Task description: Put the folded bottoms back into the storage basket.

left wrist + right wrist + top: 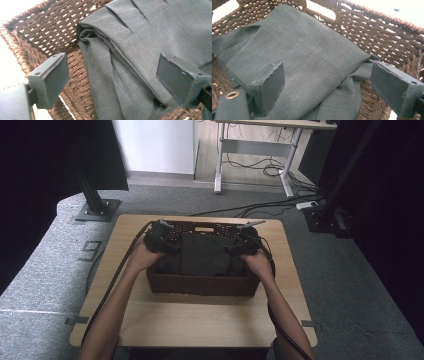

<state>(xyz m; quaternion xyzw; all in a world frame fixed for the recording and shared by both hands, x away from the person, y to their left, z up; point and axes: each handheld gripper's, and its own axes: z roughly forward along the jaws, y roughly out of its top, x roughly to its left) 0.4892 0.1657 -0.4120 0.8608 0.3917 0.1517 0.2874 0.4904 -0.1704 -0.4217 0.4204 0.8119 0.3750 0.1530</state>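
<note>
Two claws, left [167, 241] & right [234, 248], hang open, gripping nothing, over a folded dark grey cloth [202, 255] lying in a brown woven wicker basket [200, 284] mid-tabletop [200, 320]; cloth's long axis runs left-right between them, both equally near.

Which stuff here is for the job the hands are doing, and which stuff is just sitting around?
For the job:
- folded dark grey cloth, lying in the basket
- brown wicker basket
- left tool, open
- right tool, open

Just sitting around:
- wooden table
- white desk frame behind
- cables on the floor
</note>
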